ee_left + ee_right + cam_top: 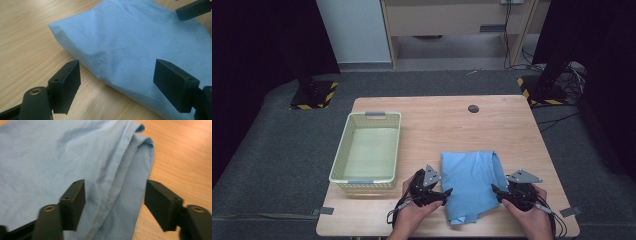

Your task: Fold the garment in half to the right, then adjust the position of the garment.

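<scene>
A folded light blue cloth (472,182) lies on the wooden table near its front edge. My left gripper (446,194) is at the cloth's left edge, jaws open; in the left gripper view the cloth (130,47) bulges just beyond the gripper (117,83), whose jaws straddle its folded edge. My right gripper (495,192) is at the cloth's right edge, also open. In the right gripper view the layered hems of the cloth (75,162) run between the gripper's (115,200) spread jaws. Nothing is gripped.
A pale green plastic basket (346,150) stands empty to the left of the cloth, close to my left hand. A small dark round disc (473,108) sits at the table's far edge. Bare wood (452,125) stretches behind the cloth.
</scene>
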A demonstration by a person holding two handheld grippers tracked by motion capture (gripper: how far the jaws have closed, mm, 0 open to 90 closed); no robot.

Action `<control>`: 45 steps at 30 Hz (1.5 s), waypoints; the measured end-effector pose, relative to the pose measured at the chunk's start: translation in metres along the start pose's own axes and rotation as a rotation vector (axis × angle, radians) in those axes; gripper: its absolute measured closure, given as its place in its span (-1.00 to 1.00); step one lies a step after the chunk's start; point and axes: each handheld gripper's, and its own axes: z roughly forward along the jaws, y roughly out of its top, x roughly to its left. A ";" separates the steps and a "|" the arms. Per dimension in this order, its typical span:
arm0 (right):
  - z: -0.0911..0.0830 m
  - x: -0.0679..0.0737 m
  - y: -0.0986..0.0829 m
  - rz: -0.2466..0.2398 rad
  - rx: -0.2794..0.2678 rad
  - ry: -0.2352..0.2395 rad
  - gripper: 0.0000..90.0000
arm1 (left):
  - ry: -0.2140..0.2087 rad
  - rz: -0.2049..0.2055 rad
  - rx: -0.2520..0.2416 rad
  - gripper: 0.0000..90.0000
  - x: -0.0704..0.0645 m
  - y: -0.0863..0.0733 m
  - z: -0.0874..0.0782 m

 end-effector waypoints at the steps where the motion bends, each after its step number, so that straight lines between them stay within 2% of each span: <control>1: 0.000 0.000 0.001 -0.009 -0.009 0.000 -0.41 | 0.002 0.002 0.002 -0.55 0.000 0.000 -0.001; 4: -0.001 0.003 0.003 -0.022 -0.033 -0.001 -0.58 | 0.007 -0.003 0.001 -0.60 0.001 0.000 -0.001; 7: 0.001 0.006 0.004 -0.027 -0.034 0.012 -0.70 | 0.010 -0.007 0.003 -0.63 0.001 0.000 -0.001; 10: 0.002 0.010 0.006 -0.034 -0.046 0.045 -0.81 | 0.012 -0.012 0.002 -0.65 0.002 0.000 -0.001; 14: 0.002 0.016 0.014 -0.069 -0.074 0.107 -0.86 | 0.016 -0.020 0.002 -0.65 0.004 -0.001 -0.001; 17: 0.005 0.024 0.023 -0.136 -0.060 0.151 -0.85 | 0.018 -0.020 0.002 -0.65 0.004 0.000 -0.001; 19: 0.010 0.032 0.027 -0.201 -0.039 0.194 -0.85 | 0.017 -0.021 0.002 -0.65 0.004 0.000 -0.001; 23: 0.025 0.041 0.025 -0.286 0.004 0.262 -0.86 | 0.015 -0.023 0.005 -0.65 0.004 -0.001 0.000; 25: 0.033 0.043 0.021 -0.312 0.027 0.293 -0.85 | 0.013 -0.024 0.004 -0.65 0.004 -0.001 0.000; 28: 0.044 0.042 0.014 -0.292 0.043 0.317 -0.86 | 0.012 -0.026 0.005 -0.65 0.004 -0.001 0.000; 34: 0.059 0.043 0.011 -0.239 0.063 0.326 -0.88 | 0.017 -0.032 -0.001 -0.65 0.006 -0.001 -0.001; 45: 0.079 0.053 0.027 -0.178 0.059 0.272 -0.88 | 0.027 -0.042 -0.014 -0.65 0.009 0.000 -0.004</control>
